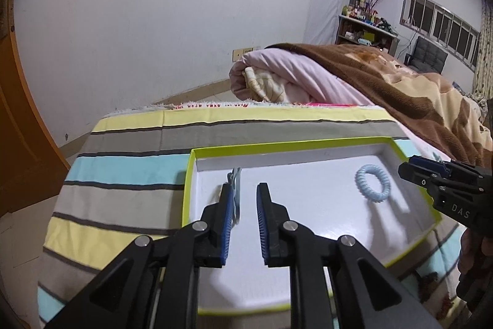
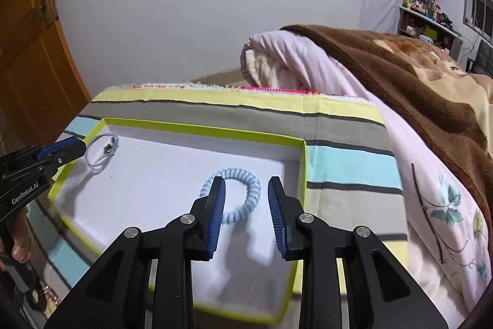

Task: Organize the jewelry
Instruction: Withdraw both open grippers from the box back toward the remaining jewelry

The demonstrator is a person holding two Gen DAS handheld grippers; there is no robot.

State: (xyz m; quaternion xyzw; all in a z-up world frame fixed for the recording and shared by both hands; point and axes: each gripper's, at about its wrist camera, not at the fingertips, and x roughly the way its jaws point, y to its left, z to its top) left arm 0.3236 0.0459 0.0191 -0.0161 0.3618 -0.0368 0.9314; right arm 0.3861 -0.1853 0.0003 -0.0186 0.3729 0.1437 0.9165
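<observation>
From the left wrist, the left tongs [image 1: 242,196] hover with jaws parted and empty over the green-rimmed box [image 1: 308,143] on the striped cloth [image 1: 129,171], the thin bracelet [image 1: 234,178] just beyond the left pad. From the right wrist, the right tongs [image 2: 245,190] hang open above the blue coil hair tie [image 2: 243,199]; both pieces already lie inside the box, so the sorting looks nearly done.

Brown blanket [image 2: 400,76] (maybe fleece), door [image 2: 27,51]
</observation>
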